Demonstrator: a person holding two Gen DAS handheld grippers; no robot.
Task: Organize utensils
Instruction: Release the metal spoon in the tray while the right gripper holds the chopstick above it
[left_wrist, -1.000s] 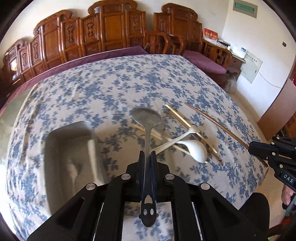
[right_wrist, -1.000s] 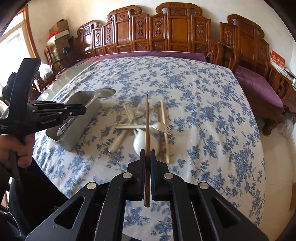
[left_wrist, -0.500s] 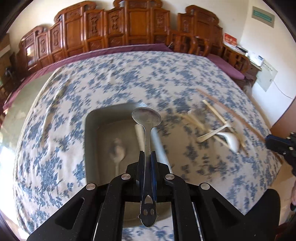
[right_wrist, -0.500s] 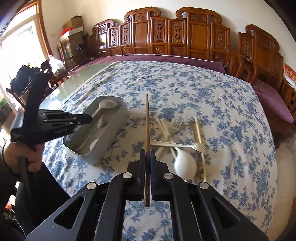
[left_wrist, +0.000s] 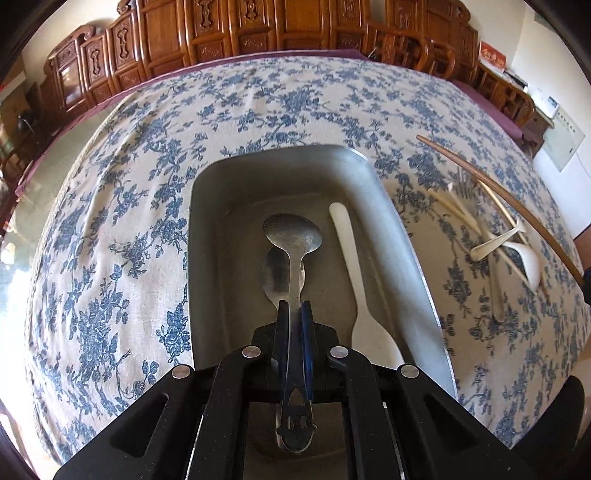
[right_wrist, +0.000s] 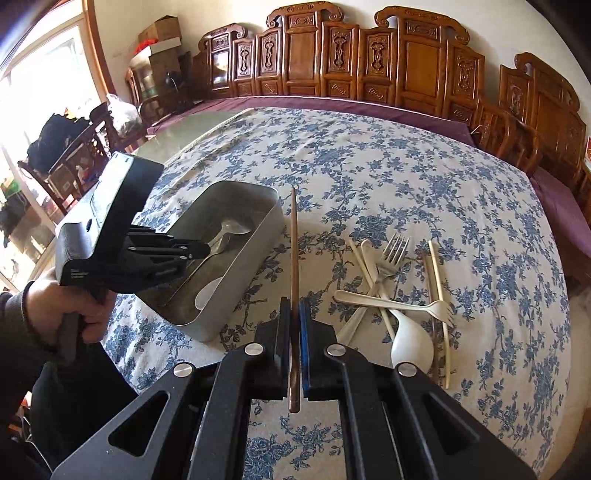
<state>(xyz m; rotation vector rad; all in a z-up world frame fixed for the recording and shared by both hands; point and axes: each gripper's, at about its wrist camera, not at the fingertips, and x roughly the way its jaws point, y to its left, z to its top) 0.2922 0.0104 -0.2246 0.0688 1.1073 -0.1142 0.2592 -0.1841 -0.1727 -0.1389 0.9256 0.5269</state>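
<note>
Left wrist: left gripper (left_wrist: 294, 314) tilted steeply down over tray (left_wrist: 402, 236), clamped on metal spoon (left_wrist: 293, 236).

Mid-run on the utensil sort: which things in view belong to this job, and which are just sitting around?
Job: metal spoon in the left gripper; brown chopstick in the right gripper; metal tray; loose metal fork, white spoon, pale chopsticks.

Bystanders: carved wooden chairs, cardboard boxes.

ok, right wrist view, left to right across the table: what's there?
left gripper → metal tray → brown chopstick held by right gripper → metal fork → cream chopstick
</note>
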